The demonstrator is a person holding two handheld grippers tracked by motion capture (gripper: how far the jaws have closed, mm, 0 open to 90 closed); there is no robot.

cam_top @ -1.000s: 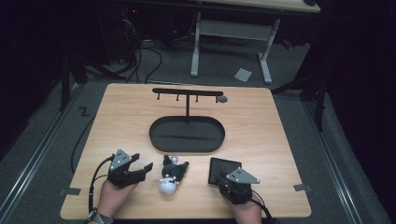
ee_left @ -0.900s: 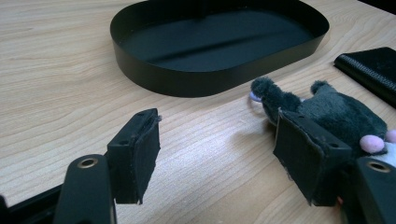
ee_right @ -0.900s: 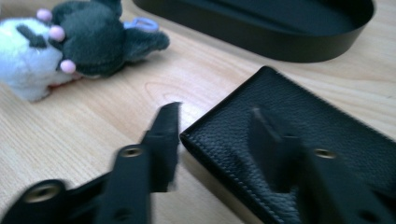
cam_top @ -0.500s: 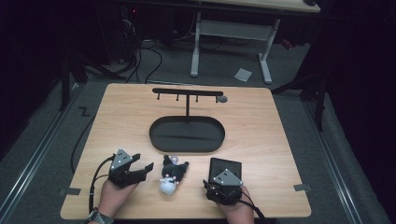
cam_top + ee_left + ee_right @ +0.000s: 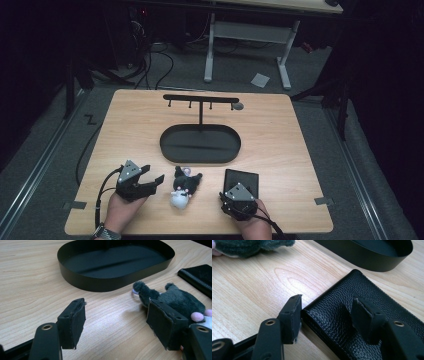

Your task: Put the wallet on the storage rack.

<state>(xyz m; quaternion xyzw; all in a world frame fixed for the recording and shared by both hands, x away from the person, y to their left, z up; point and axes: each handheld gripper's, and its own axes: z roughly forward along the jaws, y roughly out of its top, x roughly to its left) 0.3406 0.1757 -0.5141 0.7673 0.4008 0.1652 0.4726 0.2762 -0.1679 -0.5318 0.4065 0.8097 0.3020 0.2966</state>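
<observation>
Item: black leather case (image 5: 362, 315), flat on the table at 5 o'clock of the tray (image 5: 200, 145). Right gripper (image 5: 325, 315) half open, just closing, straddling its near corner, one pad (image 5: 293, 315) outside the edge; long axis toward 1 o'clock. Left gripper (image 5: 117, 325) open, empty

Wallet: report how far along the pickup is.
Done: the right gripper has reached the wallet at its near corner. In hand: its jaws, which have just been closing, straddle that corner, one at the edge, one over the top; a firm grip isn't evident. The wallet lies flat on the table. Left: clamping and lifting. The left gripper is open beside the plush; the tray holds nothing.
</observation>
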